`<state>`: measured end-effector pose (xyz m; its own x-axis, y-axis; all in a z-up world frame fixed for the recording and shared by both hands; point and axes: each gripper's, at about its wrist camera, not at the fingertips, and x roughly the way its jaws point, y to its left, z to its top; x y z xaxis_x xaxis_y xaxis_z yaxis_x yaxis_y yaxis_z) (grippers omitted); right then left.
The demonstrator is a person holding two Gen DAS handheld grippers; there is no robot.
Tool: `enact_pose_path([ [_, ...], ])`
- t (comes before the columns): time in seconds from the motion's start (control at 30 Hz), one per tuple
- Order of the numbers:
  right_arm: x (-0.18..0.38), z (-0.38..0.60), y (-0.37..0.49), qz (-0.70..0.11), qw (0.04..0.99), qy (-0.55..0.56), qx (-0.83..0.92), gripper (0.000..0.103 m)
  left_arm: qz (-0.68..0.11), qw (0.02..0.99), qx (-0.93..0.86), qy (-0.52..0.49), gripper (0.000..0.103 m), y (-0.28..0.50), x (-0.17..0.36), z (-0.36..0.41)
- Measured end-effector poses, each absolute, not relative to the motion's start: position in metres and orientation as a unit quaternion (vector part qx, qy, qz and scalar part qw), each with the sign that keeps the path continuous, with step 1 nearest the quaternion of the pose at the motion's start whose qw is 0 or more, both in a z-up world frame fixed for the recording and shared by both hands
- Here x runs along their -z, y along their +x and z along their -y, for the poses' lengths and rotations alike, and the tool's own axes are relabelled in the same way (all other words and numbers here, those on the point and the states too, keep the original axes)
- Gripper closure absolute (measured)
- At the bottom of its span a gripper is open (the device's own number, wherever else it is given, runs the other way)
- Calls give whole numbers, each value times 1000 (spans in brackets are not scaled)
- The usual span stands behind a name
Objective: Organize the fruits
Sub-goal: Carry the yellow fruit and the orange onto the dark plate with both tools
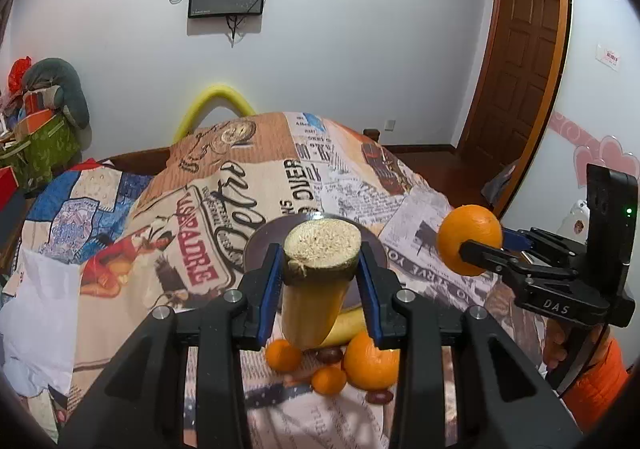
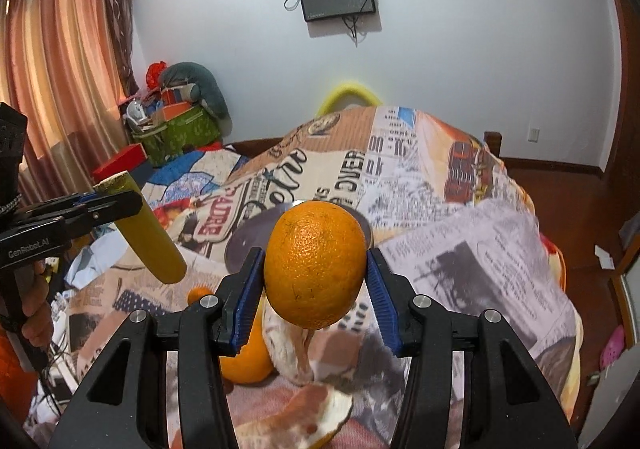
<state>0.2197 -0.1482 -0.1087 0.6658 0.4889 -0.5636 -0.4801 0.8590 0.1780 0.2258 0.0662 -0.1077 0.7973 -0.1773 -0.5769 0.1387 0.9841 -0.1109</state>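
Between right tongs [image 2: 316,281], orange [image 2: 316,265]; sugarcane piece [image 1: 318,277] between left tongs [image 1: 320,281].

Open air is seen above the dark round plate [image 1: 256,249] on the newspaper-print bedcover [image 1: 168,209]; below, loose small oranges [image 1: 283,355] and pale peel scraps [image 2: 292,353] are crowded together.

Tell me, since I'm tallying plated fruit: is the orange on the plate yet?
No. The orange is held in the right gripper, above the plate.
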Motion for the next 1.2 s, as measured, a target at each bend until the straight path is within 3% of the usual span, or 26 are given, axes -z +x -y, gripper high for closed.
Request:
enact_pose_path([
  [0.77, 146, 115, 299, -340, 900, -38, -269, 56, -386, 913, 105, -80, 68, 318, 172, -67],
  [1.2, 179, 93, 344, -395, 874, -52, -279, 56, -395, 910, 80, -101, 68, 363, 187, -84],
])
